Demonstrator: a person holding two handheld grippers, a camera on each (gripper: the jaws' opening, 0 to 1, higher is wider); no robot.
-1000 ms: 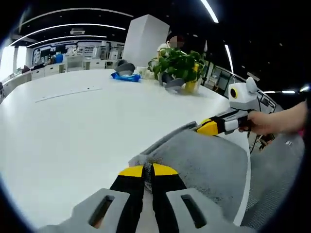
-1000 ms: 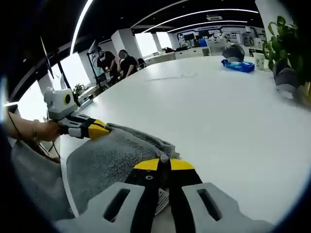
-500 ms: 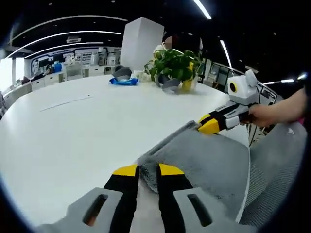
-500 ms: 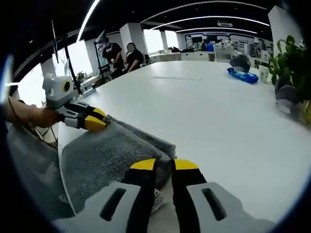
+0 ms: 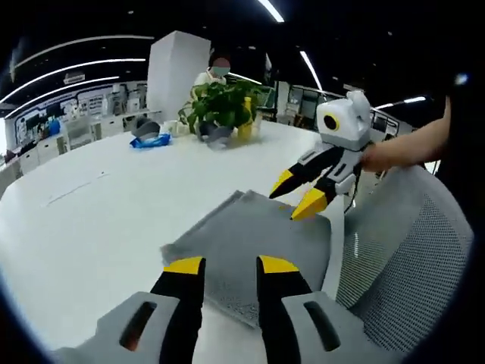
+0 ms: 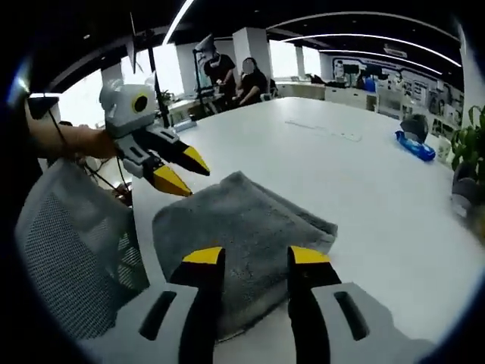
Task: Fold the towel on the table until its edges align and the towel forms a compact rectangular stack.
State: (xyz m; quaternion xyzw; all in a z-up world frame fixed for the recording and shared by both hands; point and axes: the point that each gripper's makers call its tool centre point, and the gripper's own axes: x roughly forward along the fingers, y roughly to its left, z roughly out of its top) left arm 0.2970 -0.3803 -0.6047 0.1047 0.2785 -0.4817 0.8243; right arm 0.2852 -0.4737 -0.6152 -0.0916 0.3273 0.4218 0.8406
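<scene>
towel (image 5: 258, 235) lies folded on table (image 5: 98, 220), below both parted, empty grippers.

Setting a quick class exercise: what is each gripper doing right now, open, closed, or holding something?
Left gripper: open, holding nothing, above the grey towel.
Right gripper: open, holding nothing, above the same towel.

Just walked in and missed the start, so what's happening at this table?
A person is folding a grey towel on a white table with two handheld grippers. The towel lies flat as a folded rectangle near the table's edge, beside a mesh chair. Both the left gripper and the right gripper are open and hover above the towel, holding nothing. A potted plant stands farther back on the table.
</scene>
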